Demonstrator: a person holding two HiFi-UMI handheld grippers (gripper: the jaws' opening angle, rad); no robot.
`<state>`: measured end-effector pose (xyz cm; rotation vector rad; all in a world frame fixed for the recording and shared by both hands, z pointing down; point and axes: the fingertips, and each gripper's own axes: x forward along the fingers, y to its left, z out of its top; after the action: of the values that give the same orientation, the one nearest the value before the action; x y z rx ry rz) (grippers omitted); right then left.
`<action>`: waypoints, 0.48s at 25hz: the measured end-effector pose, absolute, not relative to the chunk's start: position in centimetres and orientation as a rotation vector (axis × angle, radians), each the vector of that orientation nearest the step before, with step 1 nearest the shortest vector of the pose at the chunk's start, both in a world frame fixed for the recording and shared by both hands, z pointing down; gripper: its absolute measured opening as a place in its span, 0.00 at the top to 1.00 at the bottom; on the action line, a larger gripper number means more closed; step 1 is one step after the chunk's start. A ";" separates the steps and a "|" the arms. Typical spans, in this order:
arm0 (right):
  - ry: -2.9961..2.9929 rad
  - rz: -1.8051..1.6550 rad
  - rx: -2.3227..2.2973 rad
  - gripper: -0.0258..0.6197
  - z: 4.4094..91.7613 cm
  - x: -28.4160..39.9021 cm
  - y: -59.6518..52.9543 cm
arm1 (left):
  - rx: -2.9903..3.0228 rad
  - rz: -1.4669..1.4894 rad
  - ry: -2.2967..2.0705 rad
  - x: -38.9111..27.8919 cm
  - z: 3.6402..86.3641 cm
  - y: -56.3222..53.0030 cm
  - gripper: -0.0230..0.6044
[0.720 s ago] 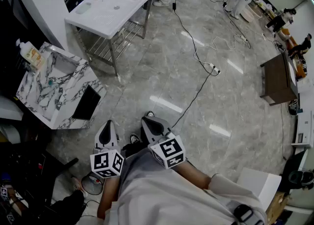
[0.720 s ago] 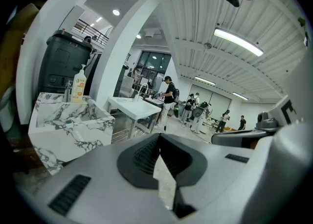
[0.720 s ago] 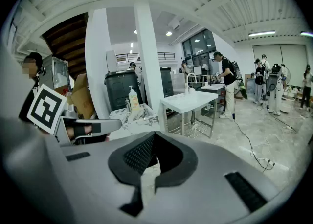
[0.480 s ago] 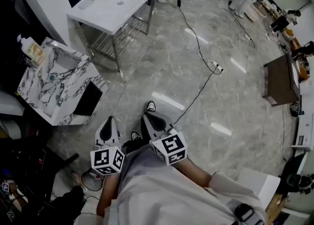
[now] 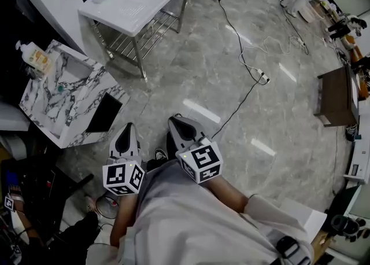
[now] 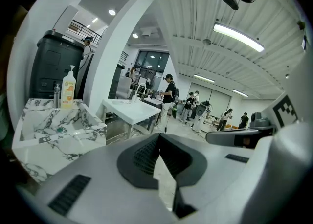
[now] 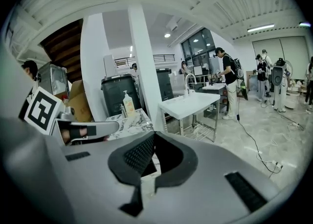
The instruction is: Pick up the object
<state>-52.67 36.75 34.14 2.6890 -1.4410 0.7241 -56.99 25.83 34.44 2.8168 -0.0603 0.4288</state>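
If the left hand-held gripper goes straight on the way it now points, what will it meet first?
Probably the white sink table, just above its shut jaw tips in the left gripper view; the marble sink unit sits further left. Depth is unclear.

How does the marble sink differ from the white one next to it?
The marble sink is veined and boxy; the white sink is plain, on metal legs over a wire shelf. The marble sink stands nearer the person than the white sink. Both have a basin.
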 end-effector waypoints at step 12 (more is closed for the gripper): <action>-1.465 0.748 2.670 0.95 34.6 -40.5 37.2 | 2.794 0.508 0.021 -45.2 34.4 27.1 0.95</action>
<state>-40.45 37.19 34.55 2.6703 -1.4651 0.7483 -45.21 27.12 34.37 2.7942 0.0206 0.5081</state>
